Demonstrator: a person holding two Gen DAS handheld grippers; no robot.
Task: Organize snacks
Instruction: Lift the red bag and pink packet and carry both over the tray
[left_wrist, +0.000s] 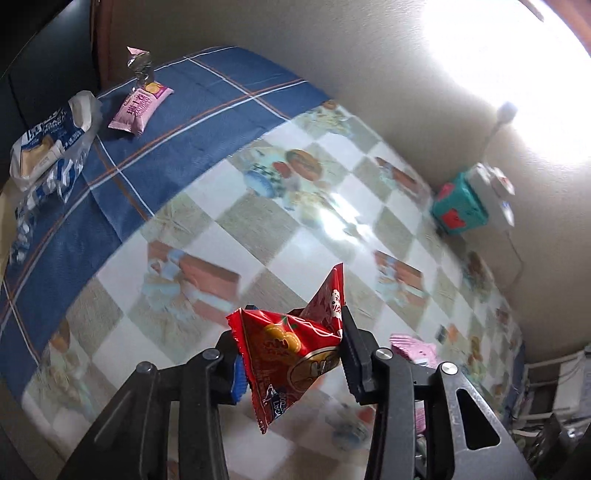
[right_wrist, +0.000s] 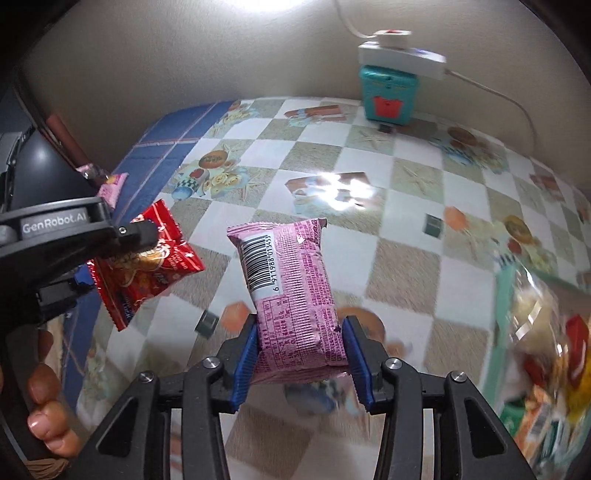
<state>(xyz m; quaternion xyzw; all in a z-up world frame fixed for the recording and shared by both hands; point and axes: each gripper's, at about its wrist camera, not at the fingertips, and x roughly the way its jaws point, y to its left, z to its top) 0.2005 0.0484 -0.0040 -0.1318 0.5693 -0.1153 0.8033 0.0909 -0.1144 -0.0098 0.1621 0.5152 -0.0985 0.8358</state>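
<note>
Carrying one snack in each gripper, the person is midway through the sorting, as far as these views show. The left gripper (left_wrist: 291, 354) has its jaws closed on a red packet (left_wrist: 295, 347), which hangs crumpled between the pads, clear of the checkered table (left_wrist: 332, 206). The right gripper (right_wrist: 301, 363) has its jaws clamped on the lower end of a pink packet (right_wrist: 291, 291), barcode side up, also off the table. From the right wrist view the red packet (right_wrist: 147, 258) is seen left of the pink one, the two apart. Relative to the blue cloth (left_wrist: 207, 110) at the table's far left, a second pink snack (left_wrist: 142, 107) and a foil-wrapped piece (left_wrist: 138, 61) already lie on it, and a white bread bag (left_wrist: 48, 140) sits at its left edge; this looks like the collecting spot, though I cannot be sure. A clear bag of mixed snacks (right_wrist: 546, 369) lies at the opposite side of the table from the cloth, so more seem left to move. A teal box (right_wrist: 388, 92) stands by the wall, well apart from the cloth. Both held packets remain to be set down.
</note>
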